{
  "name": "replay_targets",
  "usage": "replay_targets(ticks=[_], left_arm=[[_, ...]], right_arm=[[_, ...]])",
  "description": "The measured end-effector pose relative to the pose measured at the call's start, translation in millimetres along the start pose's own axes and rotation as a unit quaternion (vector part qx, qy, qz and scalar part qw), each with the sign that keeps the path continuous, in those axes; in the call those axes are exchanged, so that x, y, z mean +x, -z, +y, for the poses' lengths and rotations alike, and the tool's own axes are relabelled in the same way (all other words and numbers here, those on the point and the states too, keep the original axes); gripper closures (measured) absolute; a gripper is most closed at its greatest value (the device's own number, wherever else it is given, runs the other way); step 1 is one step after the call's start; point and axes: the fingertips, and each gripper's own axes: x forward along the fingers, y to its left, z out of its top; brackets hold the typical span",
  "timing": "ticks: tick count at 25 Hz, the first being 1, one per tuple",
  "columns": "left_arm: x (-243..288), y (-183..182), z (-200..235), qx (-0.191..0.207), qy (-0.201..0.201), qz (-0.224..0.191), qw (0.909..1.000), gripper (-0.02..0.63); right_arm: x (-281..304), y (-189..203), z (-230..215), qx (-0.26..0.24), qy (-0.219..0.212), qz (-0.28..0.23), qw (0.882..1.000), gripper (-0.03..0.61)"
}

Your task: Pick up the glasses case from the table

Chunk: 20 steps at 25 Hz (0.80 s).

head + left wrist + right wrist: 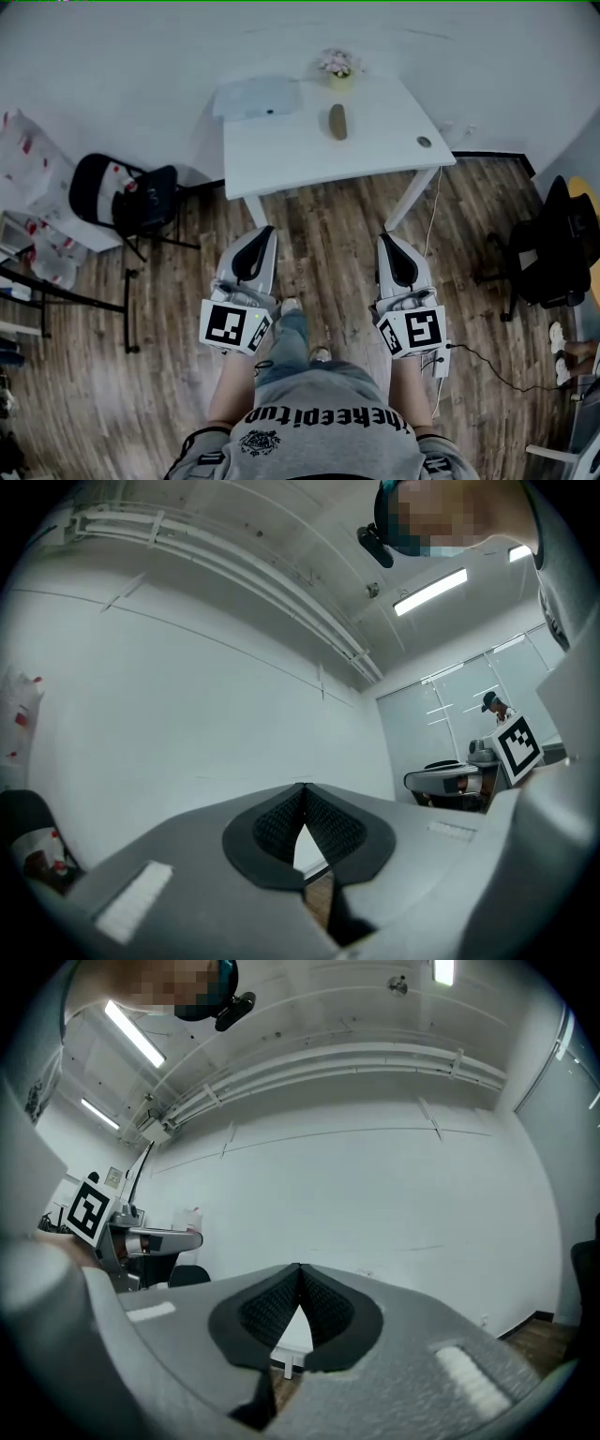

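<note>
Oblong olive glasses case (337,122) lies mid-worktop (281,159) toward the far edge; worktop smooth, white, rectangular. Left gripper (265,232) and right gripper (386,239) both closed, empty, over wood-plank floor (328,234).

open floor (328,225) ahead to the table (281,155), black chair (122,197) at left

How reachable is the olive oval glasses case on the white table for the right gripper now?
Probably not yet: the right gripper is over the wooden floor, short of the white table, and the olive oval glasses case lies toward its far side. Nothing blocks the path, but the jaws are shut.
</note>
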Motion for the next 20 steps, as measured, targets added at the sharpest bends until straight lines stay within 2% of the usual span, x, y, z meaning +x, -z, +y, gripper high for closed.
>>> replay_targets(ticks=[8, 20], left_arm=[[59, 7, 29, -0.005, 0.025, -0.004, 0.9997, 0.596], [150, 14, 98, 0.005, 0.045, -0.006, 0.9990, 0.595]], right_arm=[[48, 5, -27, -0.004, 0.025, 0.005, 1.000, 0.578], [152, 8, -63, -0.004, 0.049, -0.003, 0.999, 0.578]])
